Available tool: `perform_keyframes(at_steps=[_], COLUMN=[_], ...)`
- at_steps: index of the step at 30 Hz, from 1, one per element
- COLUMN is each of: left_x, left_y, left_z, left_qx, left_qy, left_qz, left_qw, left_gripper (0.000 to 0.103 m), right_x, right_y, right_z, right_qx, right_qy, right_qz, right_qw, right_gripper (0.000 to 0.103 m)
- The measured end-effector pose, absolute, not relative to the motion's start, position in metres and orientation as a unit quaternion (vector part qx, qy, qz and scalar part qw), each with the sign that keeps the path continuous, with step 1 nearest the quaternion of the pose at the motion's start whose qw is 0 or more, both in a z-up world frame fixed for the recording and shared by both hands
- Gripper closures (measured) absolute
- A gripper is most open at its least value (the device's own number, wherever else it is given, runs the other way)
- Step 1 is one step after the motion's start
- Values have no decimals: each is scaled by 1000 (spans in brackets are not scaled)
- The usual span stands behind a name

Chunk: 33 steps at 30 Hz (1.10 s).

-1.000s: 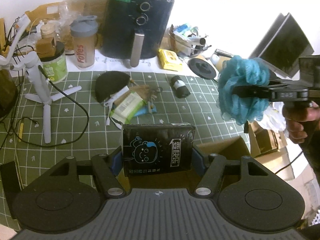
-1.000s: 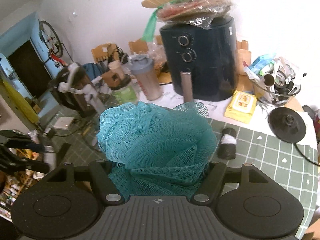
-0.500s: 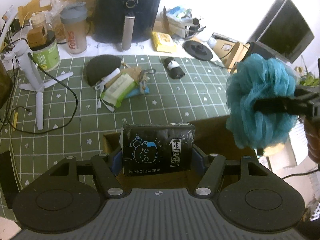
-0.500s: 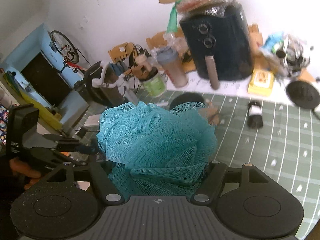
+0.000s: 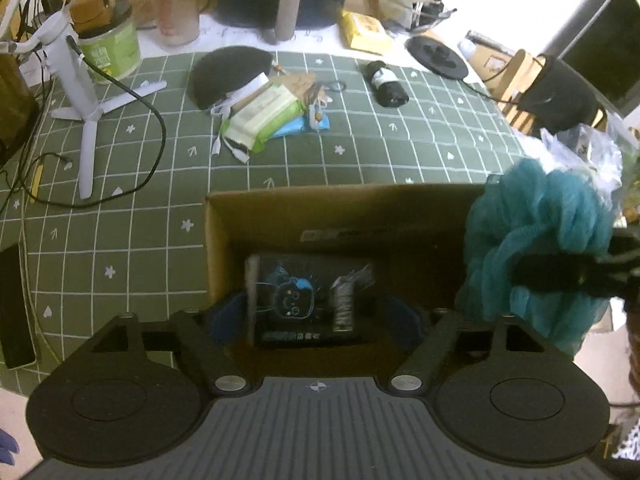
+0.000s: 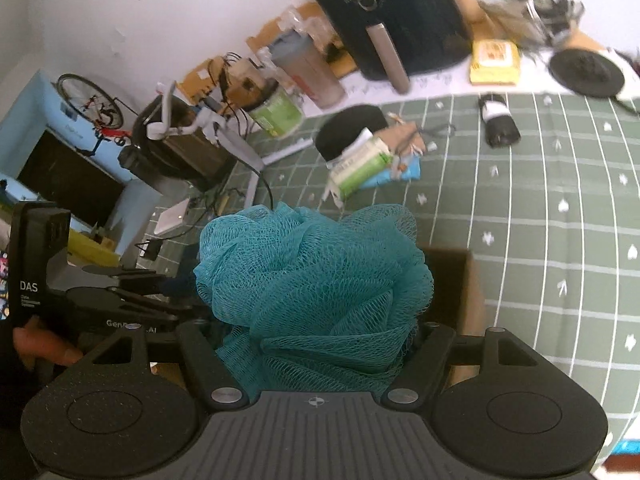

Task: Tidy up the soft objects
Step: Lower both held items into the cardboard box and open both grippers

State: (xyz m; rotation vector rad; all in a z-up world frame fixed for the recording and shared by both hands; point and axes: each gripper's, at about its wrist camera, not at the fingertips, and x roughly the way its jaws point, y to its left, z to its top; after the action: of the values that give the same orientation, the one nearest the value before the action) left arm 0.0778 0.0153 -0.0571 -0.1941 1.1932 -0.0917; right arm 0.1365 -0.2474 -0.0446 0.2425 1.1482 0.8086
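The left hand-held gripper (image 5: 316, 316) points down into an open brown cardboard box (image 5: 218, 240) that stands at the near edge of the counter (image 5: 360, 152). Its jaws have just been opening, and the black plastic tissue pack with a blue cartoon print (image 5: 308, 300) lies in the box between the blue fingertips (image 5: 228, 318), which stand clear of it on either side.

The right hand-held gripper (image 6: 316, 344) is clamped on a teal mesh bath sponge (image 6: 312, 280), which bulges up and forward past its fingers. In the left wrist view that sponge hangs over the right wall of the box.

The counter wears a green cloth with a white grid. Near its middle lie a green-and-white wet-wipe pack (image 5: 264, 114) and a black half-round pad (image 5: 228, 74); a small black roll (image 5: 386, 84) lies toward the far right. Along the far edge stand a black air fryer (image 6: 392, 20), a grey-lidded shaker bottle (image 6: 308, 68) and a green tub (image 5: 110, 54).

Only the right wrist view shows the left device from the side, a thumb (image 6: 44, 346) on its handle, and a bicycle (image 6: 96, 106) against the far wall. Only the left wrist view shows inside the box.
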Motion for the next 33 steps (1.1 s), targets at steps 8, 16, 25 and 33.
perform_keyframes(at_steps=[8,16,25,33], left_x=[72,63,54,47], left_y=[9,12,19,25], left_z=[-48,-34,-27,-32], left_qx=[-93,-102,-121,-119], left_qy=[550,536,537,553], left_qz=[-29,-15,10,25], left_qw=[829,838,835,824], left_gripper=[19,19,19,19], right_x=[126,121,107,107], right_y=[-247,-254,-255,-263], right_z=[-44,-39,-27,-35], right_qx=[89,69,7,-4], right_qy=[520,509,466,481], right_qz=[358,364,342,314], right_qw=[770,777,816,819], right_gripper=[1,0,0,0])
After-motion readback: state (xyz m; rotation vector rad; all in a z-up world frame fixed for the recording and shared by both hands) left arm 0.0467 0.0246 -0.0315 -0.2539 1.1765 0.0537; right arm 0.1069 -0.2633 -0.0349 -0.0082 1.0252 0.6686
